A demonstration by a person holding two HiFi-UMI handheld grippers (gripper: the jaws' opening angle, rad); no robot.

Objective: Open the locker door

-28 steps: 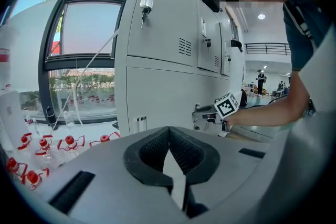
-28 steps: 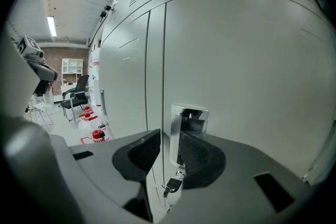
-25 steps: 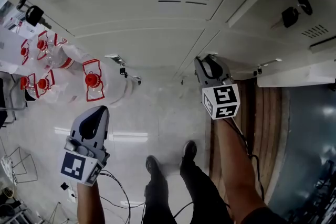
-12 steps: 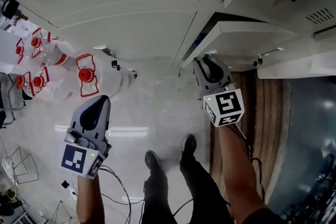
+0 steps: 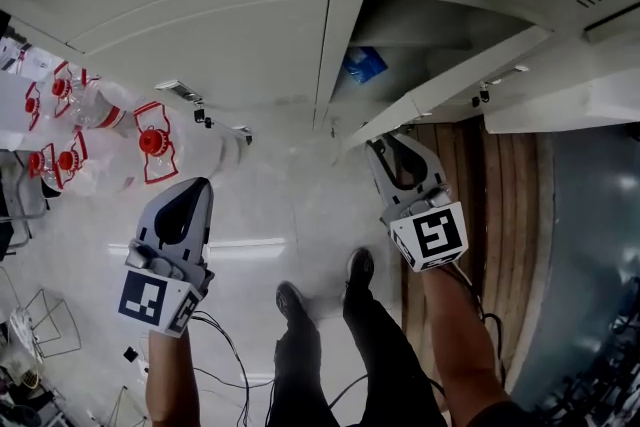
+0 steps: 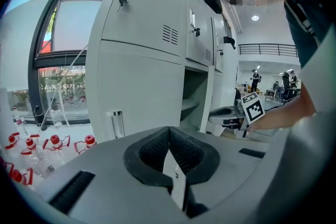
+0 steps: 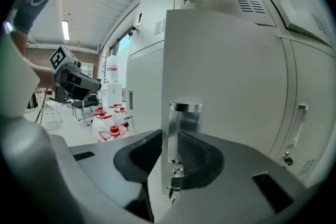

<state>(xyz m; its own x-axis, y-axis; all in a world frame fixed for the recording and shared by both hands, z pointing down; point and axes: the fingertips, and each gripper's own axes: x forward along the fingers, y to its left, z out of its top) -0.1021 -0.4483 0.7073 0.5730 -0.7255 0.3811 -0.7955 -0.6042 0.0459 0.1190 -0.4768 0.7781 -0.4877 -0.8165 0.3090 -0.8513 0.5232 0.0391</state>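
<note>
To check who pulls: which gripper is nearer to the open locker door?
Right. The right gripper grips the locker door at its handle; the left gripper is apart from it, over the floor.

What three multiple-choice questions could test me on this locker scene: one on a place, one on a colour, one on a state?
1. Where is the blue object? A inside the locker; B on a chair; C on a window ledge.
2. What colour are the bottle caps? A green; B red; C yellow.
3. How is the locker door at the right gripper? A fully shut; B taken off; C partly open.

1 A: it lies in the opened compartment.
2 B: each cap shows red on a clear bottle.
3 C: the door stands ajar, its edge clamped between the jaws, which have just been closing.
</note>
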